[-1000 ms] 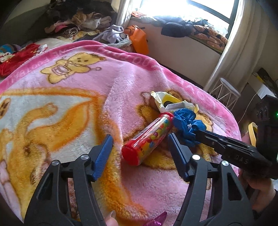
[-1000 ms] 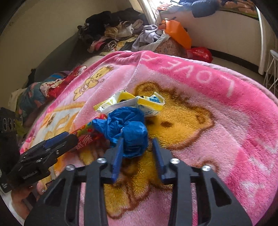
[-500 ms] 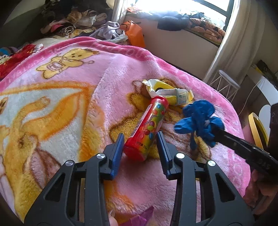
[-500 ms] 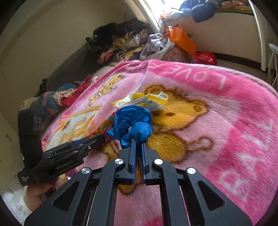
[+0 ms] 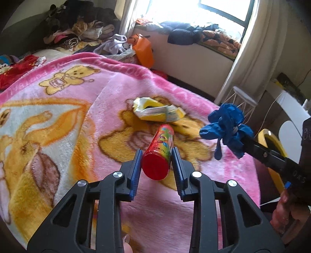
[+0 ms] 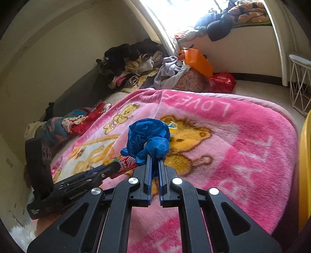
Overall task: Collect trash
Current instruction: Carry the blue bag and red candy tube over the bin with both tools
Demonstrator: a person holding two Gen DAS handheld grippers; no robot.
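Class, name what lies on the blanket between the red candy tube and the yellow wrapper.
Nothing: in the left wrist view the red candy tube nearly meets the yellow wrapper, with only pink blanket showing.

- My pink blanket (image 5: 81, 101) with yellow bears covers the bed.
- Beyond its far edge I see a heap of clothes (image 6: 136, 66) against the wall.
- An orange bag (image 5: 143, 48) sits off the far right corner.
- A white wire stand (image 6: 300, 81) stands on the floor by the curtain (image 5: 250, 48).
- Dark clothes (image 5: 186, 35) lie along the window ledge.

Bright window (image 5: 223, 9), pale curtain (image 5: 250, 58), cream walls (image 6: 58, 48), clothes-heaped bed.
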